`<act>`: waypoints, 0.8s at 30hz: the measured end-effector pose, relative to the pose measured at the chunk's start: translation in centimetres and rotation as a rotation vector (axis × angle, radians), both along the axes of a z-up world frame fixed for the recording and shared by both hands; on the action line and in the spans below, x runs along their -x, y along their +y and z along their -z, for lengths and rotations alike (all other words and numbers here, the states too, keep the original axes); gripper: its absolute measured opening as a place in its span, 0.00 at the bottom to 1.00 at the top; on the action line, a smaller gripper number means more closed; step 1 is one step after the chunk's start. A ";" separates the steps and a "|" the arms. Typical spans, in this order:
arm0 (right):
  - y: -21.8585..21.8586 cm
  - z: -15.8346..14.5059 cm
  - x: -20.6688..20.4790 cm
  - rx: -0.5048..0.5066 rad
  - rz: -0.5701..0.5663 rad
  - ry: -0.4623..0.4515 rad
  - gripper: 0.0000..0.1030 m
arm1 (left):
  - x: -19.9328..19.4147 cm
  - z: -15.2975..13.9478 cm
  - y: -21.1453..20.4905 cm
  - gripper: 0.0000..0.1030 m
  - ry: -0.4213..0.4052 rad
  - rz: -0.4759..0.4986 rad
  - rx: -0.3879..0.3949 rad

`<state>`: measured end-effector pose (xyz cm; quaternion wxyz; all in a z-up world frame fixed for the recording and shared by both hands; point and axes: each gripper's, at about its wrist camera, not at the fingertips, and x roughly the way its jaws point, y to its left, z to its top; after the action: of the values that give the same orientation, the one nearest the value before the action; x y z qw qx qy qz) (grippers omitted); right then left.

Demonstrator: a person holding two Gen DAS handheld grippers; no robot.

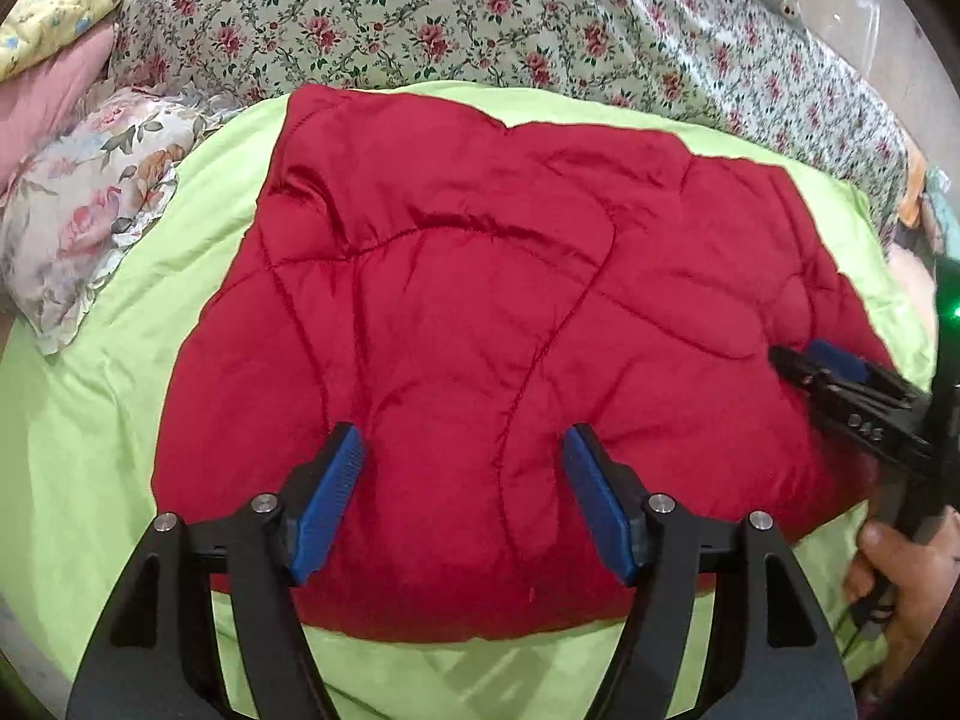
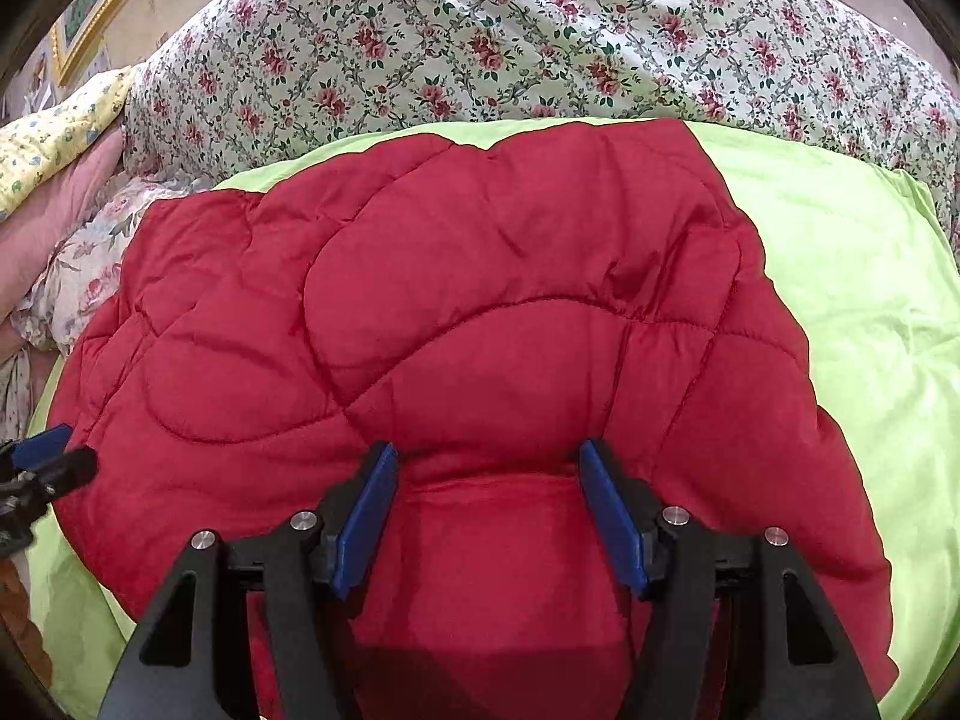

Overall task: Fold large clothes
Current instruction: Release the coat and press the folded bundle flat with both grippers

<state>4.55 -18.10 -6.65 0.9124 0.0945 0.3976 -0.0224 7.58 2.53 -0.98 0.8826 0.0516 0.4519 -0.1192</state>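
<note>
I am looking down at the puffy red quilted jacket (image 1: 480, 330), which is lying on the lime-green sheet (image 1: 120, 390) as a compact bundle, so most folding seems done. My left gripper (image 1: 462, 450) and right gripper (image 2: 486, 468) are both hovering over its near edge, jaws apart, clamping nothing; probably only tidying or one last fold is remaining.

Your quilted jacket (image 1: 480, 300) lay on the sheet (image 1: 108, 420), floral duvet (image 1: 420, 18) behind it, floral pillow (image 1: 78, 210) to its left.
</note>
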 end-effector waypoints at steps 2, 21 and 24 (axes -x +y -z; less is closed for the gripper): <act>0.0 -0.1 0.0 -0.003 0.000 0.001 0.62 | -0.3 0.3 0.1 0.70 0.000 -0.006 0.003; 2.1 -4.0 5.9 -0.040 -0.031 -0.107 0.64 | -0.9 1.0 0.2 0.71 -0.003 0.000 0.014; 2.3 -3.7 5.8 -0.042 -0.040 -0.101 0.64 | -0.8 1.0 0.2 0.71 -0.003 0.000 0.019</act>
<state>-1.24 -15.76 -2.91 0.9293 0.1067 0.3533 0.0092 8.39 2.78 -1.95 0.8837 0.0436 0.4493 -0.1233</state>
